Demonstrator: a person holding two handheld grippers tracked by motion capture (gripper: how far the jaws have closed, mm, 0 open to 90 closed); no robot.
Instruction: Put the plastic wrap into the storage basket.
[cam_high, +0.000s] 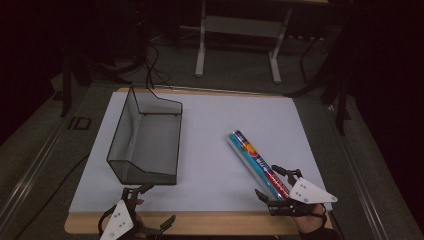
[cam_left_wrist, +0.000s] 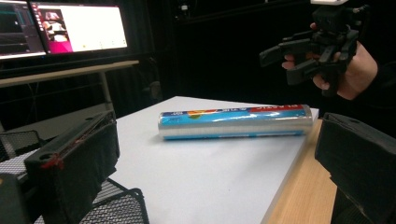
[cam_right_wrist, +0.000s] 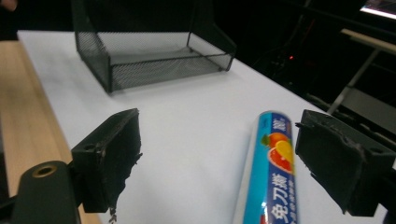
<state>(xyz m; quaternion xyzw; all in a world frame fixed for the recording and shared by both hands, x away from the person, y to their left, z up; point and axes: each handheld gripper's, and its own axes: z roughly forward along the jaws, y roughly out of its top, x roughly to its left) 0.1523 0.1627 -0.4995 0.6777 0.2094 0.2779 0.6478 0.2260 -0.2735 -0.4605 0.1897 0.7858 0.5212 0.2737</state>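
Note:
A blue roll (cam_high: 255, 161) with fruit pictures and red print lies diagonally on the right half of the white board. My right gripper (cam_high: 268, 181) is open and hovers above the roll's near end; in the left gripper view a hand holds it (cam_left_wrist: 289, 58) clear of the roll (cam_left_wrist: 233, 122). In the right gripper view the roll (cam_right_wrist: 273, 177) runs beneath the gap, close to the right jaw. My left gripper (cam_high: 159, 204) is open and holds nothing at the table's front left edge, beside the near corner of a black mesh tray (cam_high: 145, 140).
The mesh tray (cam_right_wrist: 149, 60) has nothing in it, with one tall side and low walls. The white board (cam_high: 210, 125) covers a wooden table whose front strip (cam_high: 200, 223) shows. Monitors (cam_left_wrist: 79, 28) and a desk frame (cam_high: 240, 30) stand beyond the table.

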